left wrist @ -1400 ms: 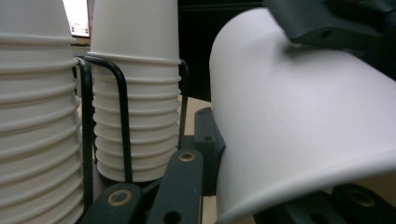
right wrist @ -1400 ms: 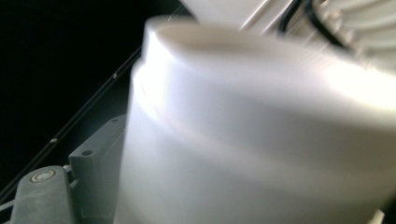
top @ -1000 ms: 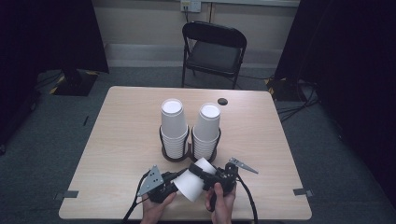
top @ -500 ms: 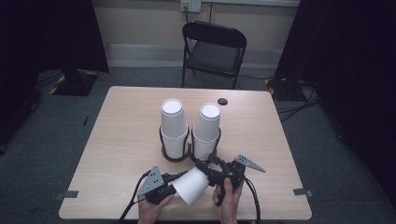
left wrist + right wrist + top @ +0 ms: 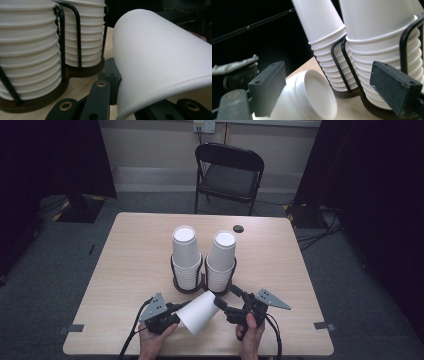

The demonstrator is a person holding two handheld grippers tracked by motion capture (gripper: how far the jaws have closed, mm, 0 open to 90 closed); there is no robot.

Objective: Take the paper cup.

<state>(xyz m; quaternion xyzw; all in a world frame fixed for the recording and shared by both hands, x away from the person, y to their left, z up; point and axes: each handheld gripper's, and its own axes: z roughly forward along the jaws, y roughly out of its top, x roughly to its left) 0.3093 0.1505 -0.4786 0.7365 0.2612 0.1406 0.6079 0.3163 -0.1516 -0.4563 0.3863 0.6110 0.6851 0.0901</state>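
Looking down from the high view, you have a single white paper cup (image 5: 198, 312) lying tilted between your hands, clear of the two stacks of white paper cups (image 5: 186, 256) that stand upside down in a black wire two-ring holder (image 5: 202, 279) at the middle of the light wood tabletop (image 5: 130, 265). Your left gripper (image 5: 176, 312) is clamped on the cup's rim end, while your right gripper (image 5: 226, 304) sits just beside the cup's base with its jaws apart; they have just been opening, and the cup's base lies near them, not pressed. By my reading, one cup is already separated from the stacks and handed to your left side; what remains is setting it down or nesting it somewhere, and many cups are left in the holder. A small dark round object (image 5: 238, 228) lies on the tabletop behind the holder, and a black folding chair (image 5: 228, 175) stands beyond. In the left gripper view, the cup's wall (image 5: 162, 60) runs across the jaws, rim pinched low. In the right gripper view, the recessed cup base (image 5: 317, 95) faces you between spread pads (image 5: 268, 87). No brand, label or writing can be read anywhere.
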